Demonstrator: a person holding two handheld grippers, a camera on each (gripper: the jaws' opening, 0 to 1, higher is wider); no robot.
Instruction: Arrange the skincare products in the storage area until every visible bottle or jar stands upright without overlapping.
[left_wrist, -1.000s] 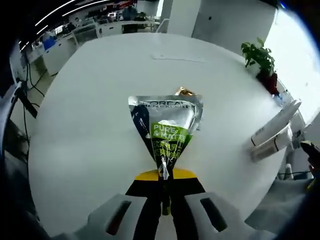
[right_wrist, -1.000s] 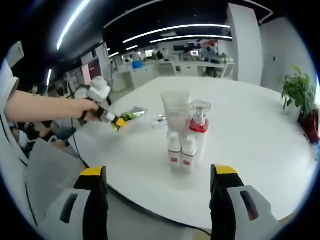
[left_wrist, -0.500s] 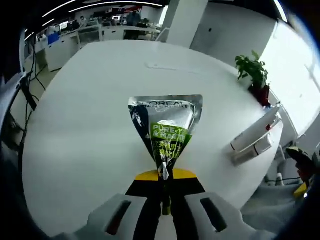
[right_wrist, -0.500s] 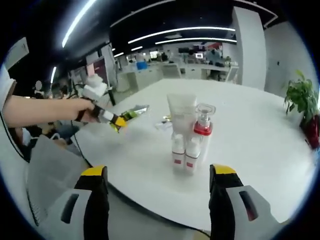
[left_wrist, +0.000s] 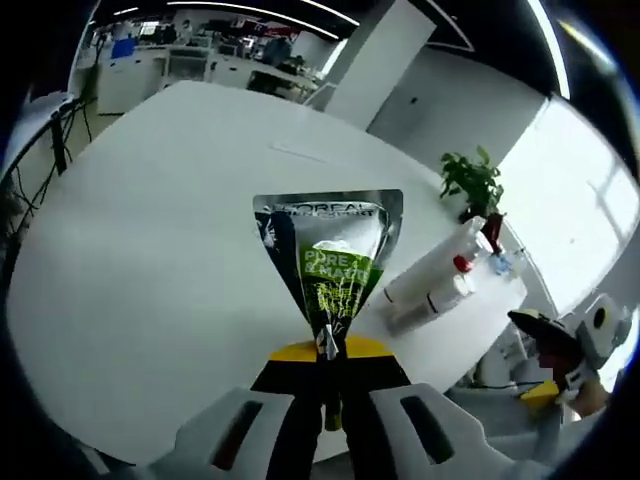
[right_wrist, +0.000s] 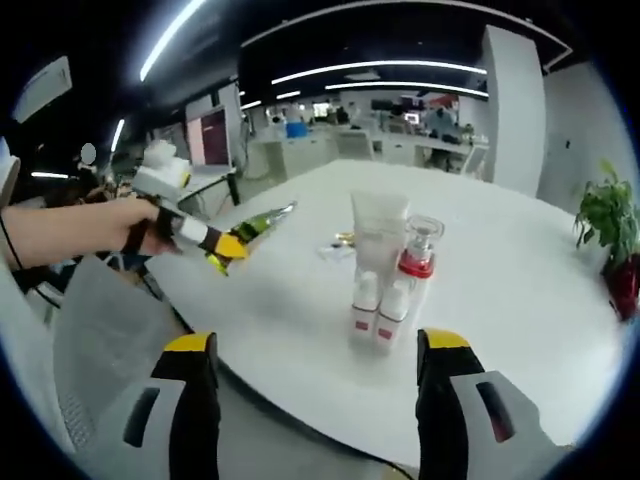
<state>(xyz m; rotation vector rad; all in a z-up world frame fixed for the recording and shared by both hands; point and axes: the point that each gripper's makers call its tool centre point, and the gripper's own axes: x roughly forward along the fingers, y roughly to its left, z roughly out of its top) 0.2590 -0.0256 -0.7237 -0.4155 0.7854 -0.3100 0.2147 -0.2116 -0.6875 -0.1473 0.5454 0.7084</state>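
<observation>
A silver and green tube (left_wrist: 330, 255) sticks out flat end forward from my left gripper (left_wrist: 328, 350), which is shut on its lower end above the white round table (left_wrist: 130, 230). In the right gripper view a hand holds that left gripper (right_wrist: 215, 243) and the tube (right_wrist: 262, 222) in the air over the table's left edge. A cluster stands upright mid-table: a white tube (right_wrist: 380, 235), a clear pump bottle with a red collar (right_wrist: 415, 265) and two small white bottles (right_wrist: 365, 305). My right gripper (right_wrist: 310, 370) hangs open before the table's near edge, holding nothing.
Small flat packets (right_wrist: 338, 245) lie on the table behind the cluster. A potted plant (right_wrist: 605, 215) stands at the far right edge. An office with desks lies beyond. The cluster (left_wrist: 435, 285) and the right gripper (left_wrist: 560, 350) appear at the right of the left gripper view.
The left gripper view has swung, bringing the bottle cluster further in from the right. In the right gripper view the left gripper and tube sit slightly nearer and to the right. The grip is unchanged.
</observation>
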